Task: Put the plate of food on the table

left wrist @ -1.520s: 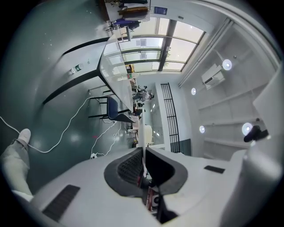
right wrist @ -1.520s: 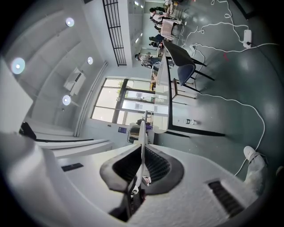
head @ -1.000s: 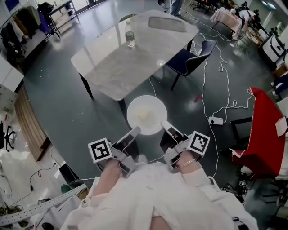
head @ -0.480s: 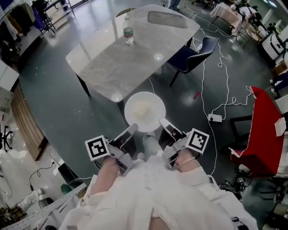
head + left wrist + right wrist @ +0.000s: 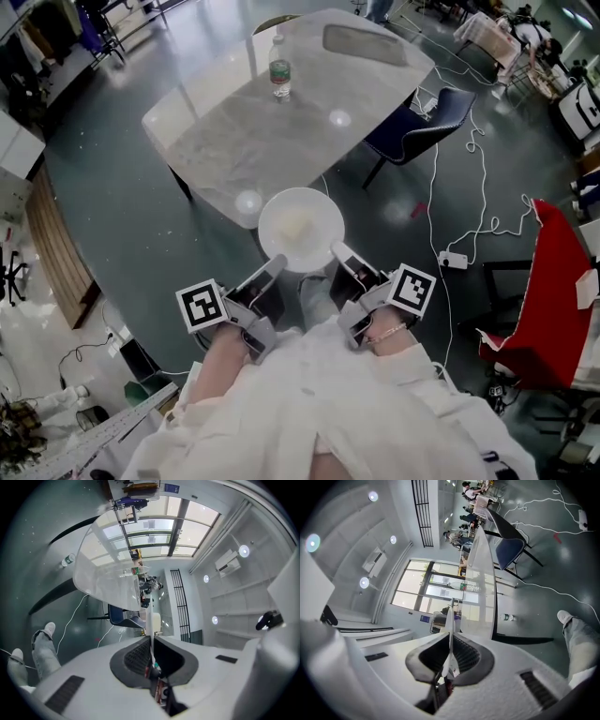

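The plate [image 5: 279, 212], white and round, with a pale portion of food [image 5: 298, 228] at its centre, is carried level between the two grippers in front of the person.

Left gripper [image 5: 275, 266]: jaws clamped on the plate's near-left rim. The left gripper view shows the rim edge-on, pinched between the two pads.

Right gripper [image 5: 339, 254]: jaws clamped on the near-right rim. The right gripper view shows the same thin edge nipped between its pads.

Both grips sit on the half of the plate nearest the person. The far half is unsupported and points towards the table [image 5: 281, 131].

Governing relation: the marble table lies directly ahead of the plate, beyond the fingertips, with its near corner pointing at the person. In the head view the plate's far-left edge overlaps that corner. Whether the plate is above the tabletop or short of it cannot be determined from this angle.

Neither gripper is nearer to the table; both advance together. The open area of tabletop lies between the corner and the bottle [image 5: 279, 67] at the far side.
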### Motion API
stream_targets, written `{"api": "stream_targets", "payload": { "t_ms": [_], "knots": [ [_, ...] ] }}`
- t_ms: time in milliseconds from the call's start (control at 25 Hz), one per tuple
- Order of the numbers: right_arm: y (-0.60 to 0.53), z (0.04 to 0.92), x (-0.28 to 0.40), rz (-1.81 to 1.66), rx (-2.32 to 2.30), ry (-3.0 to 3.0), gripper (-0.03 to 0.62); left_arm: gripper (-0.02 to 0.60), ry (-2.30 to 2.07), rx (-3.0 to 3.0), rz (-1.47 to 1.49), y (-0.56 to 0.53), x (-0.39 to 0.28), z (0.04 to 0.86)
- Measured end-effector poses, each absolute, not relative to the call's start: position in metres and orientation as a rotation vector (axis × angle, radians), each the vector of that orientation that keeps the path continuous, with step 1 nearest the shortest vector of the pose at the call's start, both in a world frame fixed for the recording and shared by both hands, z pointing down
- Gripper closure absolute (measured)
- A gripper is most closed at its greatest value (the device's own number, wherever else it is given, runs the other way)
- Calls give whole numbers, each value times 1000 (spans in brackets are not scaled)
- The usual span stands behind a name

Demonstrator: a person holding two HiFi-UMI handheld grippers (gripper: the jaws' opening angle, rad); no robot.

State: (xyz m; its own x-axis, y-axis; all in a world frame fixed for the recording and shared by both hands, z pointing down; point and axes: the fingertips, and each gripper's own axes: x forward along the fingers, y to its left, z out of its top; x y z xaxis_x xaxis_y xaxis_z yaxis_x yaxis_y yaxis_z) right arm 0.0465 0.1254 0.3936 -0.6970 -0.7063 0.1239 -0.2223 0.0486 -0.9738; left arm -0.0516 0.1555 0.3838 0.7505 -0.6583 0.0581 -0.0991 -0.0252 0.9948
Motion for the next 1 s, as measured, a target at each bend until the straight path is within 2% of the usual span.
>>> {"api": "stream_targets", "payload": {
  "t_ms": [1000],
  "knots": [
    [-122,387,73,-1772,-851,2025,580,555,-709,1542,-585,-83,-22,377]
  ]
}}
